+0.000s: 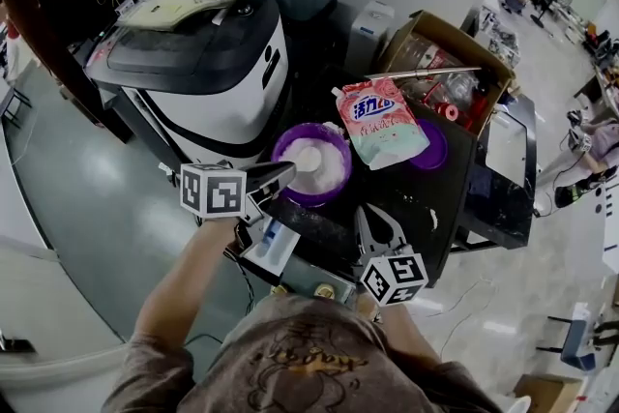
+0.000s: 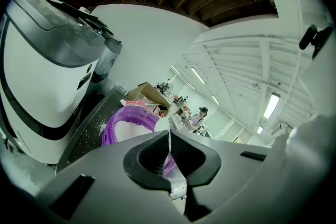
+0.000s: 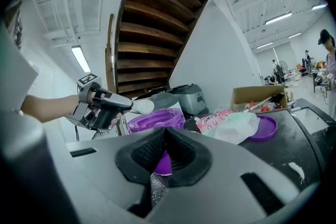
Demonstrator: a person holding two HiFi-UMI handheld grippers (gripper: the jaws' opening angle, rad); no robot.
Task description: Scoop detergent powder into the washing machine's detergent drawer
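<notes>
White scoop point(image 3: 140, 106) in left gripper point(image 1: 283, 172) over purple bowl point(image 1: 279, 150); right gripper point(image 1: 367, 219) closed.

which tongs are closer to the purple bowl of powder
Left. The left tongs reach the purple bowl's near rim, holding a white scoop over it; the right tongs sit back near the table's front edge, clear of it.

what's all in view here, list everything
white washing machine with dark grey lid: one, upper left
round purple plastic tub of white powder: one, purple, table centre
pink and green detergent pouch: one, right of tub
flat purple lid: one, right of pouch
brown cardboard box: one, far right
black table: one, holds tub
white plastic scoop: one, over tub
left gripper: shut on scoop
right gripper: shut, empty
</notes>
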